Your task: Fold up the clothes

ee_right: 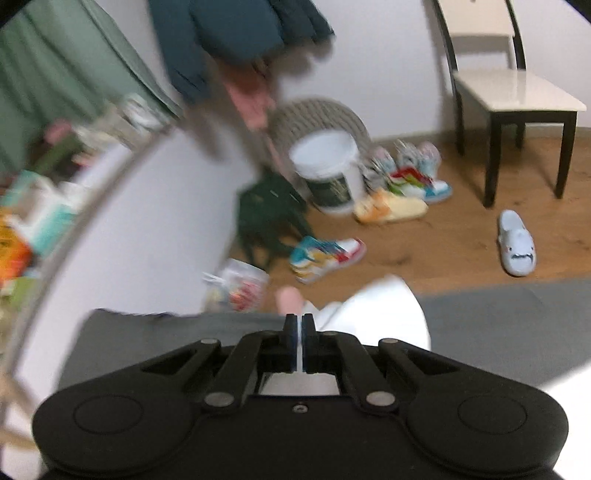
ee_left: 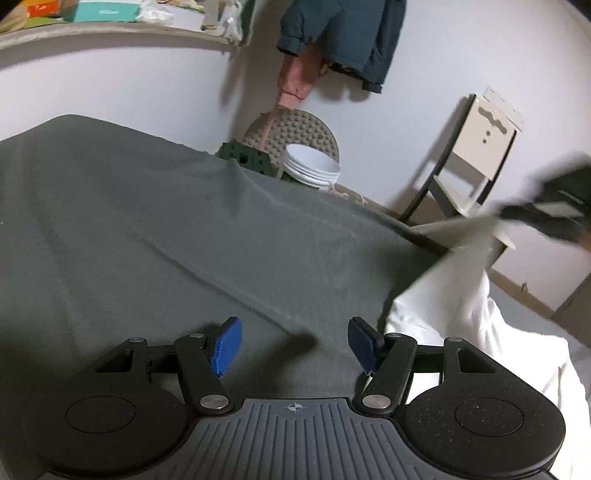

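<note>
A white garment (ee_left: 454,302) hangs at the right of the left wrist view, stretched up from the grey-covered bed (ee_left: 166,229) toward my blurred right gripper (ee_left: 546,210). My left gripper (ee_left: 293,345) hovers low over the grey sheet, open, with nothing between its blue pads (ee_left: 227,345); the white cloth lies just right of its right finger. In the right wrist view my right gripper (ee_right: 299,332) is shut on the white garment (ee_right: 376,314), a thin white strip showing between the jaws, held above the bed's edge.
Past the bed's edge lie a wood floor with several colourful shoes (ee_right: 325,254), a shark slipper (ee_right: 517,243), a white bucket (ee_right: 328,173), a green stool (ee_right: 269,218) and a chair (ee_right: 509,96). A shelf (ee_left: 110,26) and hanging jackets (ee_left: 343,37) line the wall.
</note>
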`<move>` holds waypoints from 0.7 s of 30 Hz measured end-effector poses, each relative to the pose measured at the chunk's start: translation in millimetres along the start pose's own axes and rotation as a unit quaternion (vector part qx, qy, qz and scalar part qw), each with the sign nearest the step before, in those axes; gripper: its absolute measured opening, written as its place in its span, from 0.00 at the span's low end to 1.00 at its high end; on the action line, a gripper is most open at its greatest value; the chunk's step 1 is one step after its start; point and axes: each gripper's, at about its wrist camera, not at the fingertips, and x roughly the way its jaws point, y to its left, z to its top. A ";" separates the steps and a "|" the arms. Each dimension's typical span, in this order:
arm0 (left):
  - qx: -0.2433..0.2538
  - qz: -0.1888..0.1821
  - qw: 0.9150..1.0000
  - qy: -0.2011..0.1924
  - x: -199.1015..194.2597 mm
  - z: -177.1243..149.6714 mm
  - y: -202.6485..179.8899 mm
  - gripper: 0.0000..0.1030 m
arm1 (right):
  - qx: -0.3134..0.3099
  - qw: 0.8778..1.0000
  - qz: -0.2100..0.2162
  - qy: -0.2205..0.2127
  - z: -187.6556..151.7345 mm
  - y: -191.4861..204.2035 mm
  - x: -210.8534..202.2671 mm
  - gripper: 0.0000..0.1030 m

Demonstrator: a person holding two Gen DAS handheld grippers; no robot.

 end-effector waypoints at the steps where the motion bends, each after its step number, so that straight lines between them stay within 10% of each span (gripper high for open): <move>1: -0.003 -0.001 1.000 -0.001 -0.5 -0.1 0.4 0.63 | 0.013 1.000 0.002 0.000 -22.2 -8.5 -20.1 0.03; 9: 0.006 -0.009 1.000 -0.007 -12.2 -3.9 -6.1 0.63 | 0.005 0.992 -0.116 0.053 -171.8 -40.1 -70.6 0.09; 13: 0.007 -0.005 1.000 -0.004 -20.0 -7.1 -6.8 0.63 | -0.096 0.989 -0.107 -0.023 -143.7 -1.1 -85.5 0.57; 17: 0.006 -0.015 1.000 -0.009 -24.1 -6.8 -8.5 0.63 | -0.168 0.981 -0.083 -0.043 -78.8 22.8 -46.7 0.58; 21: 0.014 -0.025 1.000 -0.012 -25.4 -9.2 -11.5 0.63 | -0.188 0.974 -0.126 0.027 -21.7 45.3 55.7 0.48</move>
